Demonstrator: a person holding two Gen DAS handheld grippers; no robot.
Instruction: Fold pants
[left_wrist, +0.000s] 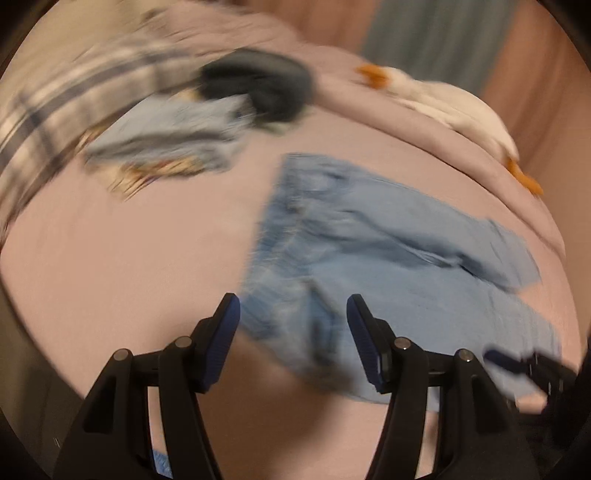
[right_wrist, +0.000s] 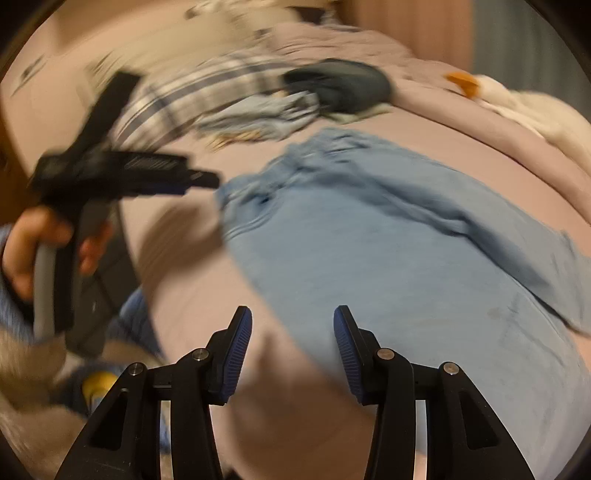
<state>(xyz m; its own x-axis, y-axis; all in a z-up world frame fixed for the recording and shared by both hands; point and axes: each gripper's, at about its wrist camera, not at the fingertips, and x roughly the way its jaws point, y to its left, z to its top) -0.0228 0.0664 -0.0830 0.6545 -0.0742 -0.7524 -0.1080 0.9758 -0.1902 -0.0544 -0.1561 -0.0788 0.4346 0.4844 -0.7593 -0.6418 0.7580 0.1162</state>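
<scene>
A bed with a pinkish-mauve sheet fills both views, and both are smeared by motion blur, so fine detail is lost. Behind it stand a brownish wall and a grey-green curtain, cut off by the lens rim.

The pants, light blue denim, lie spread flat on the sheet, waistband toward the far clothes pile, legs running off to the right edge; the hems are cut off in the right view.

At the far side lies a pile: a plaid cloth, a crumpled pale blue garment and a dark bundle, their shapes too blurred to name. A white plush toy with orange ends lies on the right.

The left gripper hovers over the waist end, fingers spread, holding nothing. The right gripper hangs over the near edge of the pants, fingers likewise apart and empty. A hand grips the left gripper's handle.
</scene>
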